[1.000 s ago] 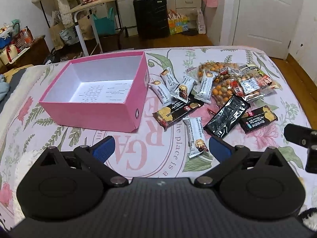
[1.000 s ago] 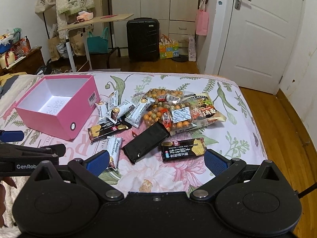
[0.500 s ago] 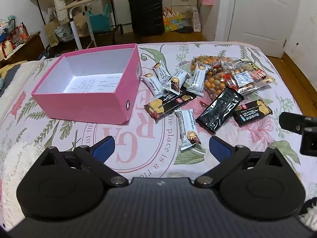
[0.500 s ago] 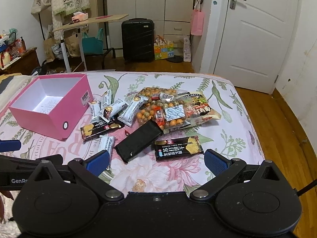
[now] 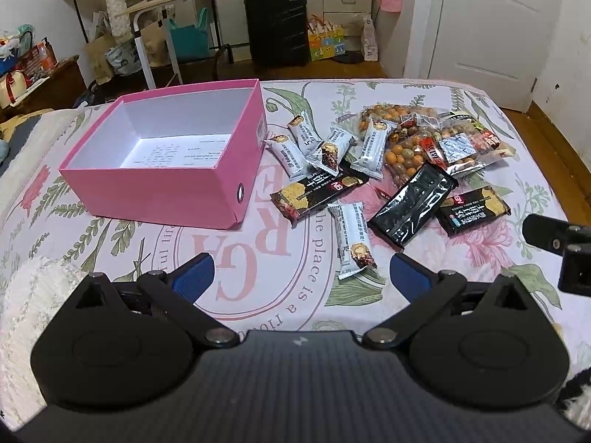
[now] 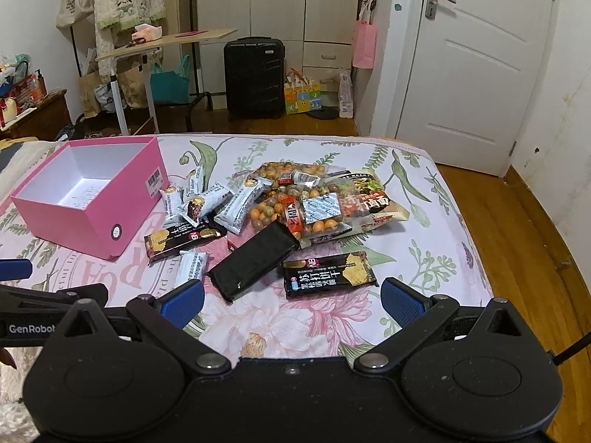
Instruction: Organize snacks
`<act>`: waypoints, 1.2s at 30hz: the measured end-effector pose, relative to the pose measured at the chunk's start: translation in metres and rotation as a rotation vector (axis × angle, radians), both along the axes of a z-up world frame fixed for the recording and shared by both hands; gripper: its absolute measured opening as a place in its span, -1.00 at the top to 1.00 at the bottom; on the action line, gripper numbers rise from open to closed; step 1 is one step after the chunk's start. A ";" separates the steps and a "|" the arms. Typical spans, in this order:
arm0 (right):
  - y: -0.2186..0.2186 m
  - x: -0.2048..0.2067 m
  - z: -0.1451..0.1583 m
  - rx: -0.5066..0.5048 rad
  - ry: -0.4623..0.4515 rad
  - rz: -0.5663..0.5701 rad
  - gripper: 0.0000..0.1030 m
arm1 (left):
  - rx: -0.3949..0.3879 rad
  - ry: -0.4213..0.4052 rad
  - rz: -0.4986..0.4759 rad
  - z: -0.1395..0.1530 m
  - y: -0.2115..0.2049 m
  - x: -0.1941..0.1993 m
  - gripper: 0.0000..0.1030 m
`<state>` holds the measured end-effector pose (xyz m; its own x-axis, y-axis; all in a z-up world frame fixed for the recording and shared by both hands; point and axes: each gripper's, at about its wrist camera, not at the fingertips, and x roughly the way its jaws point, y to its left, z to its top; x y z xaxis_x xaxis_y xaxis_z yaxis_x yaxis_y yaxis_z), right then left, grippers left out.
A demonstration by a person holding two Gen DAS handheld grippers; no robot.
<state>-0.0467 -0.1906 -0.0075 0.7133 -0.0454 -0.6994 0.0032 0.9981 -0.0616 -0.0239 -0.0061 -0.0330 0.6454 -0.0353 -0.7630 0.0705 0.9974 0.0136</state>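
An open, empty pink box [image 5: 155, 192] [image 6: 92, 217] stands on the bed at the left. To its right lies a heap of snacks: several white bars [image 5: 352, 238] [image 6: 236, 203], dark cracker packs [image 5: 472, 210] [image 6: 328, 275], a black pouch [image 5: 413, 205] [image 6: 255, 258] and clear bags of coated nuts [image 5: 410, 147] [image 6: 306, 210]. My left gripper [image 5: 301, 275] is open and empty, near the closest white bar. My right gripper [image 6: 291, 302] is open and empty, in front of the cracker pack.
The floral bedspread [image 5: 258, 243] ends at the right over a wooden floor [image 6: 524, 229]. Beyond the bed stand a black suitcase [image 6: 255, 77], a side table [image 6: 166, 42], bags and a white door [image 6: 476, 55]. The other gripper shows at the edge of each view.
Both grippers have drawn back and risen slightly, so the box and snacks sit a little farther off. Nothing on the bed has moved.
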 end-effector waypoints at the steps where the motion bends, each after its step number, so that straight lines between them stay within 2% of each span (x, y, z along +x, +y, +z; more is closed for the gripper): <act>1: 0.000 0.000 0.000 -0.002 0.000 0.002 -1.00 | -0.001 -0.002 0.002 0.000 0.000 0.000 -1.00; 11: 0.004 0.000 -0.002 -0.007 -0.008 0.017 -1.00 | -0.039 -0.049 0.006 0.001 0.004 -0.002 -1.00; 15: 0.005 0.008 -0.007 0.012 0.007 0.062 -0.99 | -0.019 -0.106 -0.030 0.009 0.000 -0.005 -1.00; 18: 0.007 0.017 -0.001 0.027 -0.018 0.107 -0.99 | -0.055 -0.101 -0.035 0.015 0.004 0.003 -1.00; 20: 0.005 0.025 0.005 0.060 -0.050 0.128 -0.99 | -0.083 -0.099 -0.039 0.016 0.010 0.012 -1.00; 22: 0.000 0.037 0.007 0.138 -0.072 0.154 -0.98 | -0.106 -0.083 -0.035 0.012 0.014 0.023 -0.99; 24: -0.005 0.054 0.006 0.231 -0.063 0.184 -0.91 | -0.127 -0.044 -0.034 0.002 0.015 0.038 -0.94; 26: -0.008 0.080 0.001 0.316 0.002 0.207 -0.68 | -0.159 -0.008 -0.048 -0.011 0.015 0.054 -0.92; 27: -0.008 0.093 -0.003 0.356 0.034 0.216 -0.65 | -0.171 0.020 -0.056 -0.020 0.013 0.064 -0.88; 29: -0.005 0.117 -0.012 0.414 0.088 0.231 -0.51 | -0.180 0.043 -0.069 -0.035 0.009 0.079 -0.72; 32: 0.002 0.149 -0.032 0.448 0.165 0.242 -0.35 | -0.160 0.073 -0.069 -0.061 -0.002 0.102 -0.50; 33: 0.004 0.160 -0.040 0.455 0.183 0.233 -0.32 | -0.171 0.088 -0.076 -0.069 -0.004 0.108 -0.46; 35: 0.003 0.180 -0.056 0.484 0.219 0.201 -0.16 | -0.192 0.093 -0.082 -0.083 -0.007 0.115 -0.38; 36: 0.001 0.187 -0.062 0.501 0.230 0.189 -0.13 | -0.188 0.089 -0.080 -0.091 -0.011 0.118 -0.27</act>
